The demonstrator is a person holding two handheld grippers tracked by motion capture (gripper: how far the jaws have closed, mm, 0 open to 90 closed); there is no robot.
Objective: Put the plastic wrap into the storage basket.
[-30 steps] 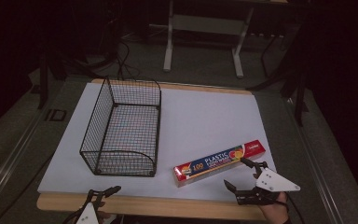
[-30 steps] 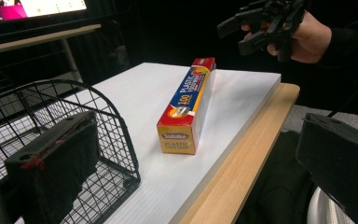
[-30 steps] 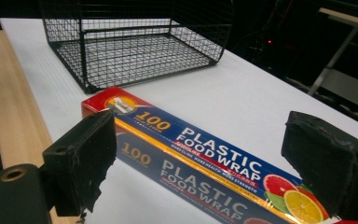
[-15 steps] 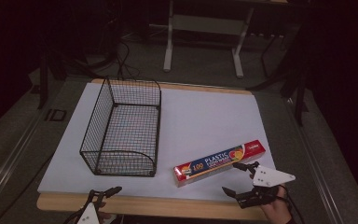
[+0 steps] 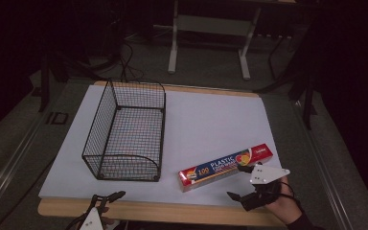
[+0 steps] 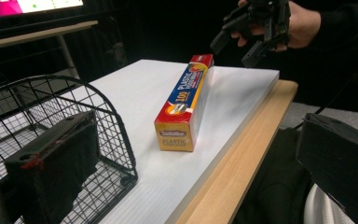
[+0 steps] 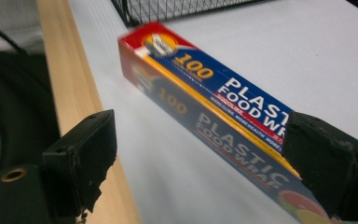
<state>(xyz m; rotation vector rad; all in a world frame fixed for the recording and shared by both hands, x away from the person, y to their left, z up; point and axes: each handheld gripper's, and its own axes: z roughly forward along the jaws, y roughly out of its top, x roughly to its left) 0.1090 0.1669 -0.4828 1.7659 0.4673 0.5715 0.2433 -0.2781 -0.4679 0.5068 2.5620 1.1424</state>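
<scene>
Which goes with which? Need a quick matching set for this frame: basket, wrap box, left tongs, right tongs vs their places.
Things:
1. wire basket
2. plastic food wrap box
3. left tongs
4. right tongs

Places:
A. open, by the box's right end
B. lying flat on the white board, right of the basket
C. open, at the table's near edge, below the basket
D. standing on the left half of the white board

Pairs: 1-D, 2-B, 3-C, 4-A
</scene>
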